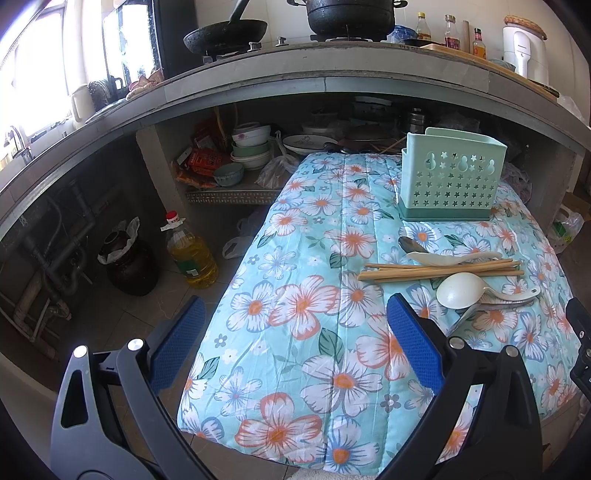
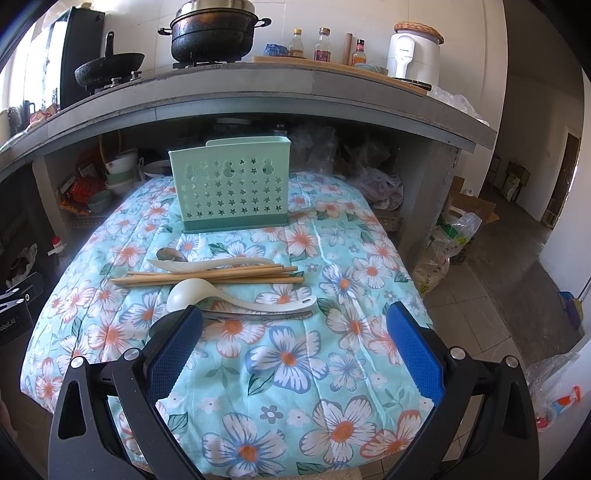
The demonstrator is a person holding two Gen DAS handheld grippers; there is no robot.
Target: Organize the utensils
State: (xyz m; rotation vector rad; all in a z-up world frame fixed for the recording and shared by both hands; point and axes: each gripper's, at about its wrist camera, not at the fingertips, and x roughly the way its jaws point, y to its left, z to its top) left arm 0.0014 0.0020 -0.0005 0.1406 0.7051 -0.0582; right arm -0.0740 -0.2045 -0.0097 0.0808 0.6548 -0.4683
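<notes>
A mint-green utensil holder [image 1: 452, 181] [image 2: 231, 184] with star cut-outs stands upright at the far end of a floral-covered table [image 1: 314, 332] [image 2: 295, 369]. In front of it lie wooden chopsticks [image 1: 443, 271] [image 2: 210, 276], a white ladle [image 1: 461, 290] [image 2: 192, 295], a white spoon [image 1: 454, 256] [image 2: 207, 264] and metal spoons [image 1: 406, 243] [image 2: 170, 254]. My left gripper [image 1: 295, 332] is open and empty, left of the pile. My right gripper [image 2: 295, 336] is open and empty, just in front of the pile; its left finger [image 2: 173, 350] overlaps a metal spoon [image 2: 258, 315].
A concrete counter [image 2: 258, 96] with a wok [image 1: 225, 33], a pot [image 2: 212, 33], bottles and a white appliance [image 2: 413, 55] overhangs behind. Bowls and plates [image 1: 251, 147] sit on the shelf below. An oil bottle [image 1: 190, 254] and dark jar [image 1: 129, 266] stand on the floor at left.
</notes>
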